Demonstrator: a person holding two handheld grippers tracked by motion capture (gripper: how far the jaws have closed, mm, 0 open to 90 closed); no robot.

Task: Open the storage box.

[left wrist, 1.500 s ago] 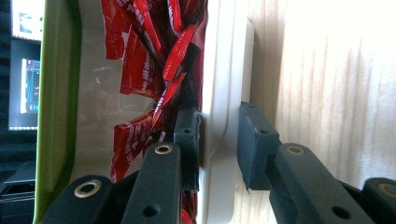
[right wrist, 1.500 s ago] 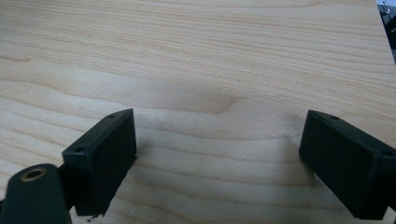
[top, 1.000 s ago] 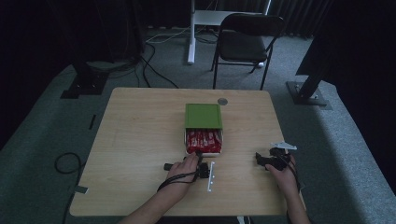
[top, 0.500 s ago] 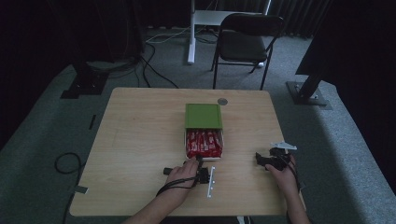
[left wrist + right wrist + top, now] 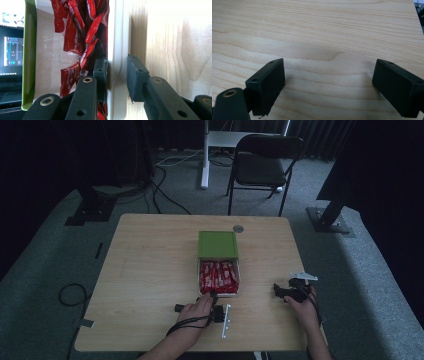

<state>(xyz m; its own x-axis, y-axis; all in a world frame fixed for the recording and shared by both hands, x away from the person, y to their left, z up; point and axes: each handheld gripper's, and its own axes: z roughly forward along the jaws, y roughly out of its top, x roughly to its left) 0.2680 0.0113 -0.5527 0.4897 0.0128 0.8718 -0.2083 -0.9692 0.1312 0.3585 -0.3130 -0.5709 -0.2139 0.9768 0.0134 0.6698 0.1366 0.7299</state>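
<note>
Wood grain, pale and blond, runs across the flat rectangular counter (image 5: 150, 270). Near its middle sits a white plastic tray (image 5: 219, 293) with a green lid (image 5: 217, 243) folded back toward twelve o'clock; tray and lid together form one long shape whose axis runs from six to twelve o'clock. Inside the tray lie glossy red wrappers (image 5: 218, 274), crinkled foil packets heaped loosely.

The left claw (image 5: 213, 296) reaches the tray's six o'clock rim. In the left gripper view its two matte black blocky jaws straddle the smooth white rim (image 5: 117, 62): one jaw sits inside among the red wrappers and presses against the wall, the other stands just outside with a narrow gap to the rim, so the claw is partly closed around the wall and not fully clamped. The left hand (image 5: 196, 310) grips the tool, and a white strip (image 5: 226, 320) with small dots lies just beside it on the counter.

The right claw (image 5: 278, 290) rests at about four o'clock from the tray, well apart from it, held by the right hand (image 5: 302, 302). In the right gripper view its jaws are spread wide over bare wood, holding nothing.
</note>
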